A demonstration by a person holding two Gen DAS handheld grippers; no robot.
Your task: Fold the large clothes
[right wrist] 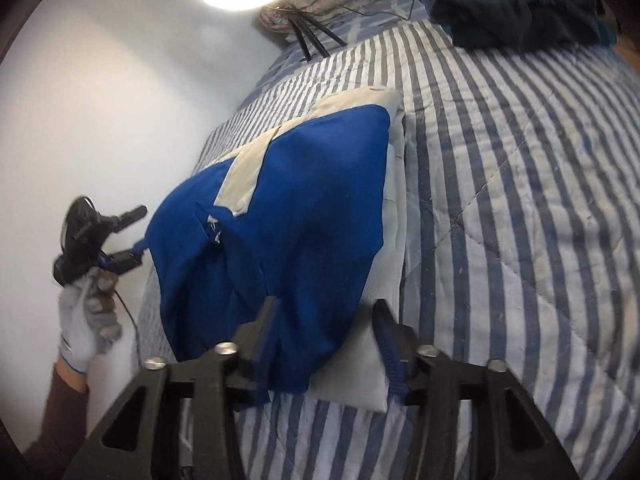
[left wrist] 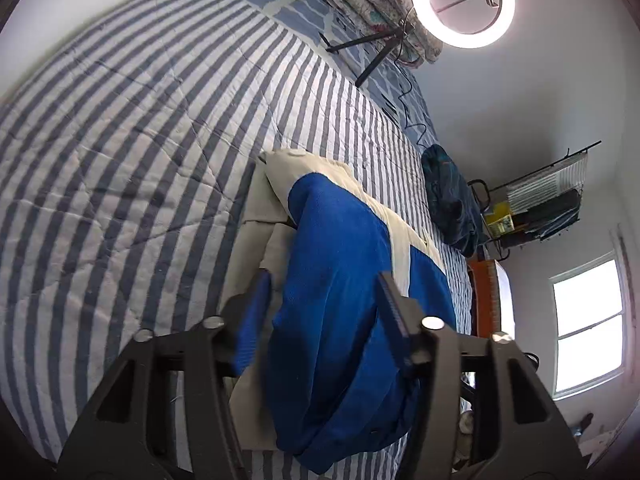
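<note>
Two grippers, one garment: the blue and cream jacket (right wrist: 288,200) lies partly folded on the striped quilt (right wrist: 520,200), its long axis running away from me toward the ring light (left wrist: 464,0) at the head of the bed. My right gripper (right wrist: 324,344) sits at the near end, jaws apart, with the blue hem and a cream corner between its fingers (right wrist: 264,336); I can't see the pads pressing, so I call it open around the cloth rather than gripping. My left gripper (left wrist: 324,316) is also at the near end, over the blue fabric, jaws apart with the cloth bulging up between them, not clamped as far as I can tell. In the right view my gloved left hand (right wrist: 86,320) holds that gripper at the jacket's left edge. Both hands look equally near, so I judge the next move to be a two-handed pinch of this hem, carried away from me along that axis
</note>
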